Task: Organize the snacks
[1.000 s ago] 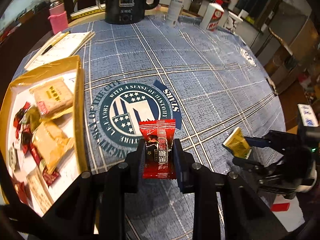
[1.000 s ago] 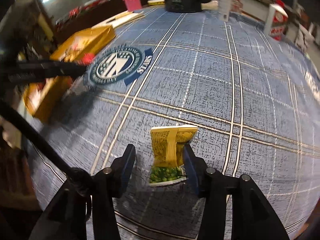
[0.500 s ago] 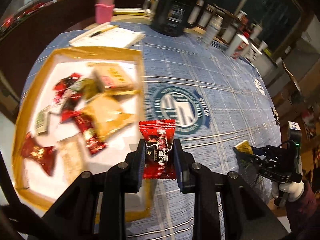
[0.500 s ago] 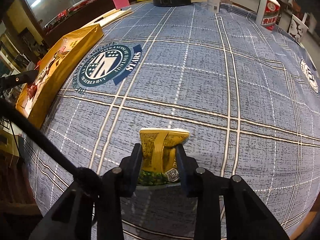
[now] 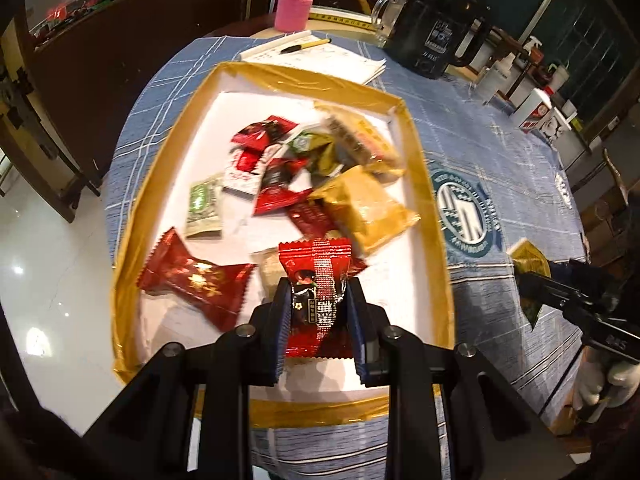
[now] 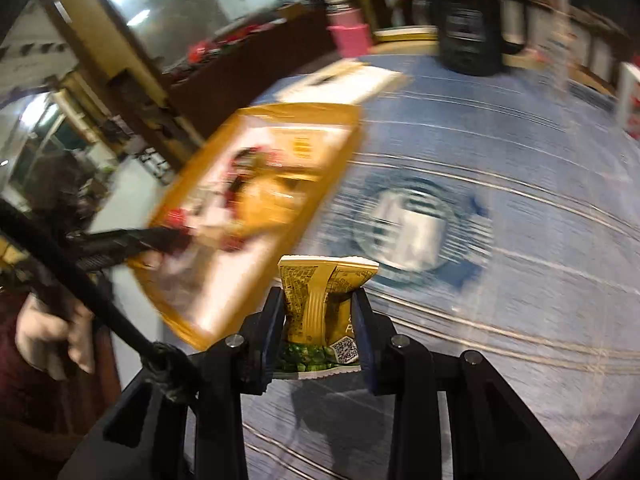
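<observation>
Blue plaid cloth (image 5: 500,128) covers the round desk, with white floor tiles at the far left of the left wrist view and a dark wooden counter in the upper left. Left of centre on the desk lies a gold-rimmed tray (image 5: 424,184) with a white floor, holding a heap of wrapped snacks: a red candy-shaped packet (image 5: 192,278) at its lower left, a small green-and-white packet (image 5: 204,206) above that, several red packets in the middle and a gold packet (image 5: 366,206) toward its right side. At the bottom centre the left claw (image 5: 318,312) is closed on a red snack packet (image 5: 316,280), held upright above the near part of the tray. At top centre stand a pink-sleeved bottle (image 5: 294,2), a notepad with a pen (image 5: 320,56) and, further right, a black kettle (image 5: 436,28). A round blue emblem (image 5: 464,212) is printed on the cloth right of the tray. At the right edge the right claw (image 5: 532,280) grips a yellow-green snack packet (image 5: 528,262) above the cloth. In the blurred right wrist view, the tray (image 6: 336,176) sits at centre left, and the right claw (image 6: 322,328) at bottom centre pinches the yellow-green snack packet (image 6: 320,304) upright, clear of the cloth, with the emblem (image 6: 412,232) beyond it.
</observation>
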{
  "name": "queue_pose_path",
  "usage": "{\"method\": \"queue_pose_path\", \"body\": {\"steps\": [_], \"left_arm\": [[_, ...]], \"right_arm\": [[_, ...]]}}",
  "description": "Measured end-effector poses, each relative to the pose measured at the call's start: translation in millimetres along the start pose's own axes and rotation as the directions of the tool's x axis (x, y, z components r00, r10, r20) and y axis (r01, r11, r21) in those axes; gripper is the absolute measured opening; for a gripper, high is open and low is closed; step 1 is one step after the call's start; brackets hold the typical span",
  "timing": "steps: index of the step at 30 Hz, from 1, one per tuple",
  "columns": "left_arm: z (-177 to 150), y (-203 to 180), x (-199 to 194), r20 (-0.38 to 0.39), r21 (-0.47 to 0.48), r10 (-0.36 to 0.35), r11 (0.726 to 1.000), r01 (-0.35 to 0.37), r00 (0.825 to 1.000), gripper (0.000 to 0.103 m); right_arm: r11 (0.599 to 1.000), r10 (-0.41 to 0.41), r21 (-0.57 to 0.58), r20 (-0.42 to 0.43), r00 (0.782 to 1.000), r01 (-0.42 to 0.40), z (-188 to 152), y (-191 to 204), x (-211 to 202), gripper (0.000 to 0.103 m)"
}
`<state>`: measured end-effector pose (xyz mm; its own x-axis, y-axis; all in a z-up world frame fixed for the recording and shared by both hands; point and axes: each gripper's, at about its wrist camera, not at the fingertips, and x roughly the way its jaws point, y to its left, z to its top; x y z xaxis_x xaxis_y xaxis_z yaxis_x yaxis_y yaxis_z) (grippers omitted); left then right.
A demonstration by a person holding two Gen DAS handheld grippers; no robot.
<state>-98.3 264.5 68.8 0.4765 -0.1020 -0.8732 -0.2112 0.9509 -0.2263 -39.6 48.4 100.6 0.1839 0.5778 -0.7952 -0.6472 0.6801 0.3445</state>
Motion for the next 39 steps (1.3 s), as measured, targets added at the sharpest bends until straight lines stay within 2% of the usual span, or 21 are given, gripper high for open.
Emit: {"method": "queue_pose_path", "body": {"steps": [3,7,11,17,25,33,39], "left_arm": [[4,11,2,-0.003,0.0,0.004,1.0,-0.004,1.0,0.028],[14,25,5,-0.001,0.012,0.038,0.999,-0.038,0.999,0.028],[22,31,12,-0.003,0.038,0.078,0.996,-0.078,0.997,0.028],[31,32,27,-0.018,0.079,0.126,0.989,-0.124,0.992,0.029],[39,37,33,-0.027,0.092,0.14,0.986,-0.137,0.99,0.03],[44,45,26,-0.016,0.072,0.16,0.985,-0.158,0.987,0.052],[44,44,20,-0.004,0.072,0.176,0.982,-0.175,0.984,0.055]], "right_arm": [[0.998,0.049,-0.035,-0.024,0.999,-0.05,15,37,27,0.033],[0.996,0.072,-0.055,-0.064,0.995,-0.076,27,66,58,0.033],[0.998,0.03,-0.058,-0.105,0.994,-0.037,28,79,85,0.033],[0.998,-0.034,-0.049,-0.136,0.99,0.027,27,79,110,0.033],[0.994,-0.094,-0.067,-0.119,0.988,0.087,26,82,116,0.034],[0.995,-0.089,-0.046,-0.095,0.991,0.085,28,84,116,0.038],[0.996,-0.076,-0.054,-0.058,0.995,0.073,25,94,106,0.038]]}}
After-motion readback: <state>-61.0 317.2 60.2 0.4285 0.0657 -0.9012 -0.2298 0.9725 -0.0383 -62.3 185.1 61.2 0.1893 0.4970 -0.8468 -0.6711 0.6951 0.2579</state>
